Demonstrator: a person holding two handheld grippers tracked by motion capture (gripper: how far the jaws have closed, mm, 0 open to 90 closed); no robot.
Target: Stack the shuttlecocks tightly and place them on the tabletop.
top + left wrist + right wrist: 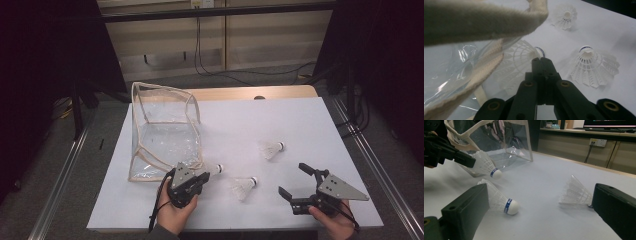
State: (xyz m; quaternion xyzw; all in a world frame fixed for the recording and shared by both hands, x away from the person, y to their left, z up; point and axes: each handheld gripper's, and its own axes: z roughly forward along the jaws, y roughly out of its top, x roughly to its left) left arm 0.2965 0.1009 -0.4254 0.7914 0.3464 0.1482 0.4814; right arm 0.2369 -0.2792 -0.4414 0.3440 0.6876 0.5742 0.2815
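- The left gripper [199, 178] has its jaws clamped on the skirt of a shuttlecock [212, 170] beside the clear bag [165, 131].
- Judged featherlight and crushable; it is best gripped gently near the cork.
- The right gripper [294, 182] waits with jaws apart.

A white board [300, 120] tops the wooden table [240, 93]; behind it, cables [200, 55] hang (black ones) against pale cabinets [270, 35].

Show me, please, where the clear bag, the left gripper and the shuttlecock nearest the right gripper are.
clear bag [150, 102], high view, on its transparent side wall.
left gripper [204, 176], high view, at its closed jaw tips.
shuttlecock nearest the right gripper [243, 187], high view, on its feather skirt.
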